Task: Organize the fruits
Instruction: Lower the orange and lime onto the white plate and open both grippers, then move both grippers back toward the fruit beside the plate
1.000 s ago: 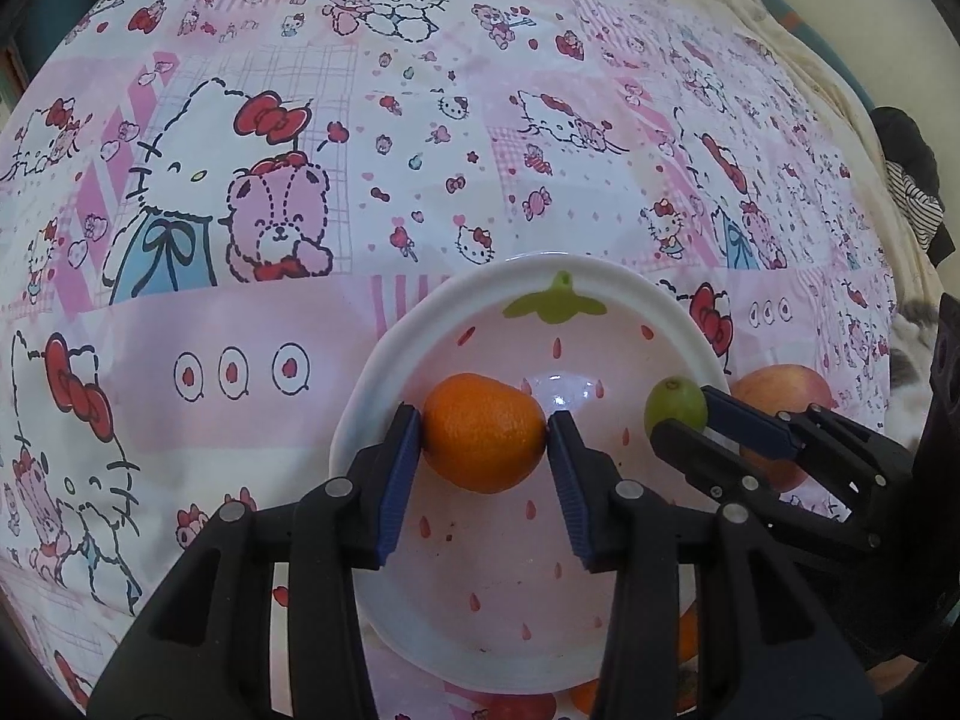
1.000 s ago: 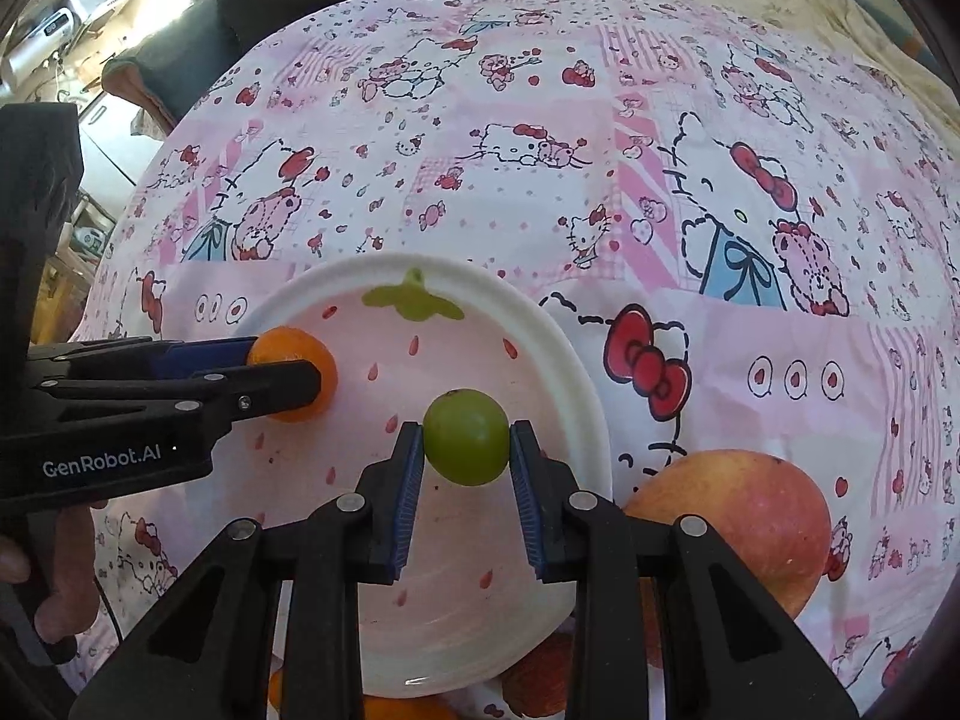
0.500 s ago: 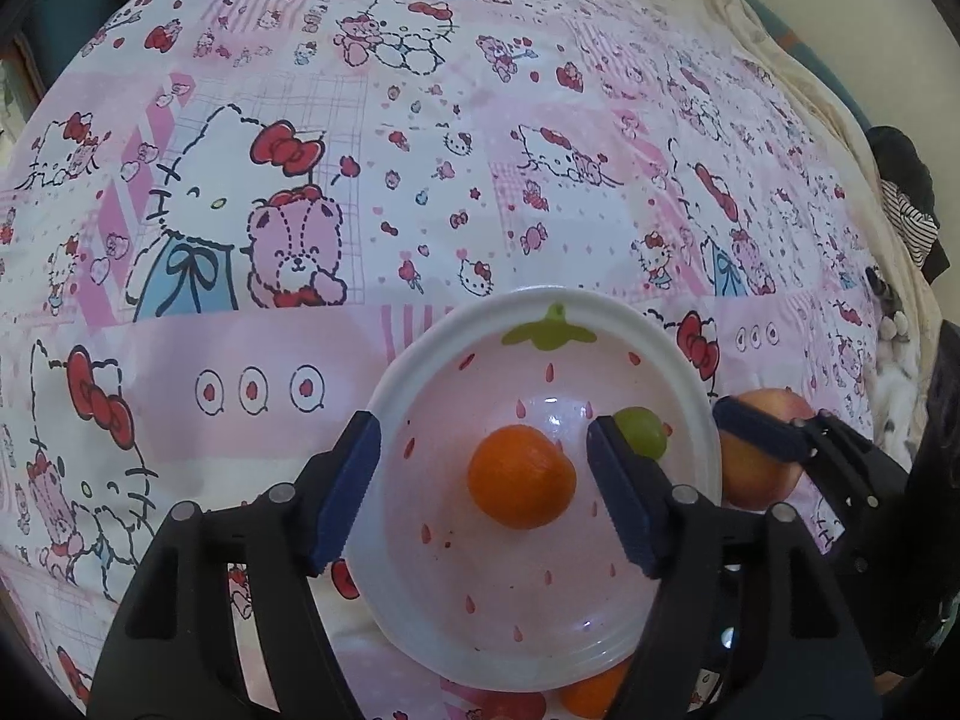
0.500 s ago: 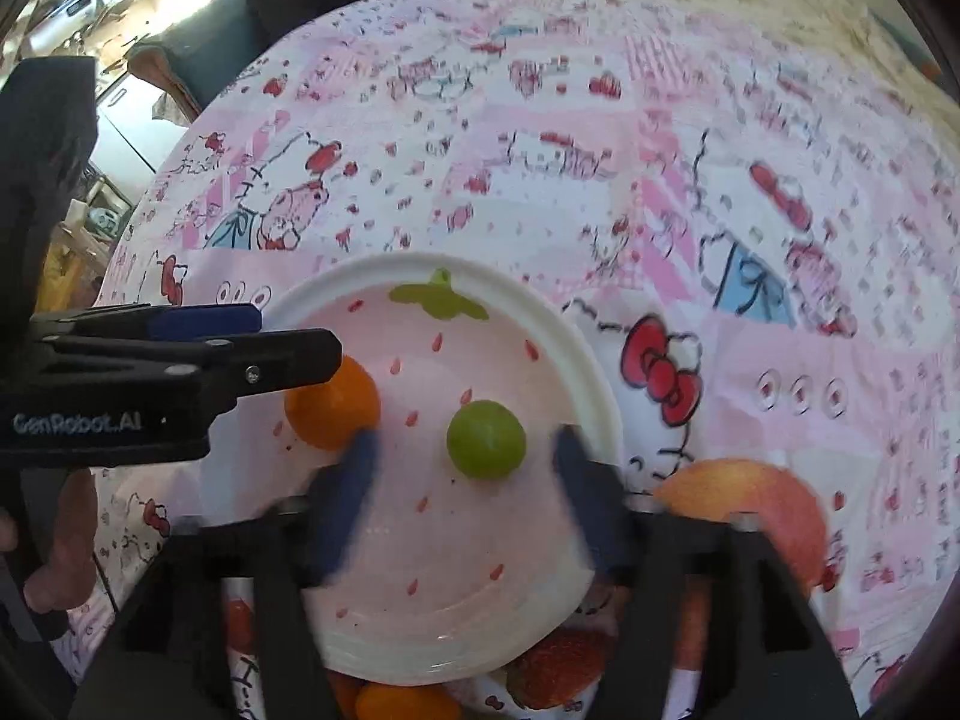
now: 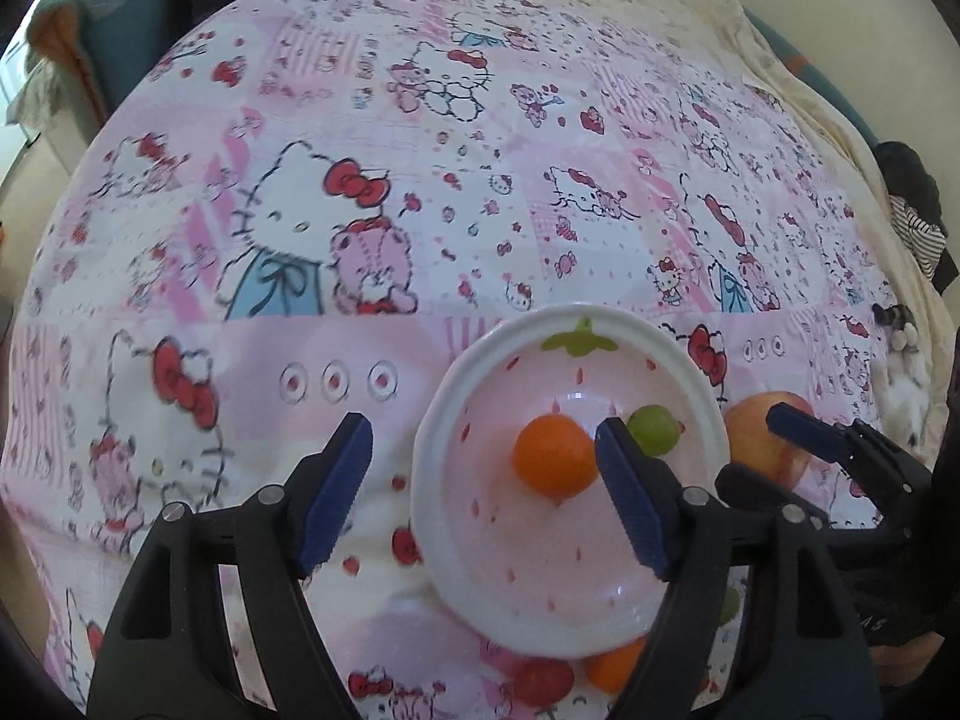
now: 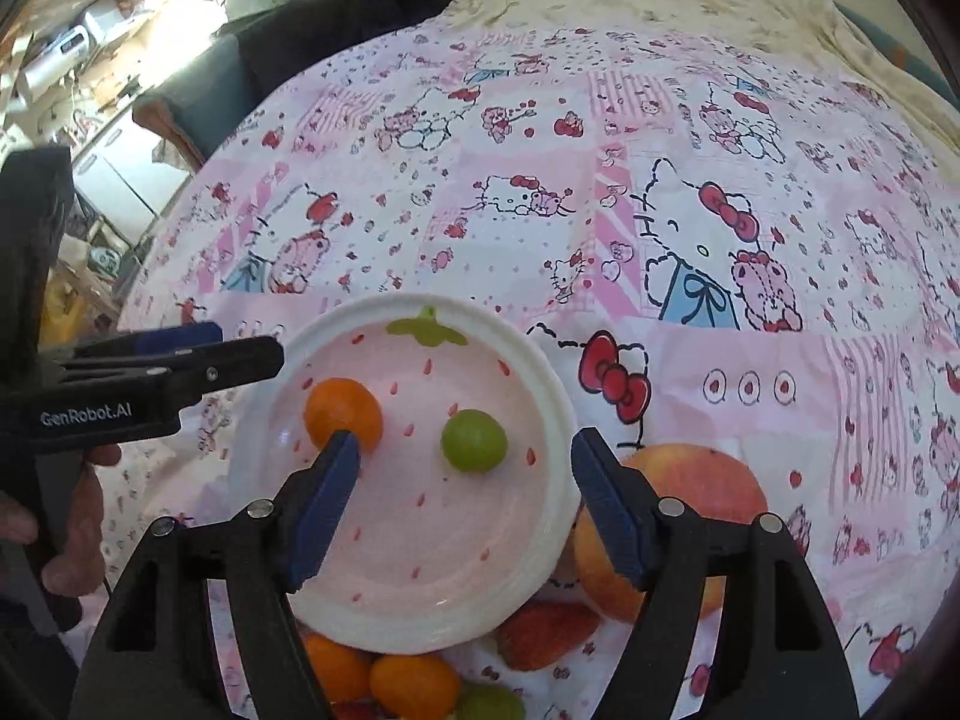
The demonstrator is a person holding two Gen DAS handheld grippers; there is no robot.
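Black claw (image 6: 465,495) frames, blue ribbed pads (image 6: 324,501), silver screws, "GenRobot.AI" lettering.

A pink patchwork cloth (image 6: 690,192) printed with cartoon cats and bears covers the surface, which may be a bed, though the fisheye view leaves that unsure; on it sits a white plate (image 6: 555,420) with a strawberry pattern; an apple (image 6: 708,480) lies touching the plate's right rim; at its near edge lie a strawberry (image 6: 546,630), two small oranges (image 6: 414,687) and a green fruit (image 6: 489,703).
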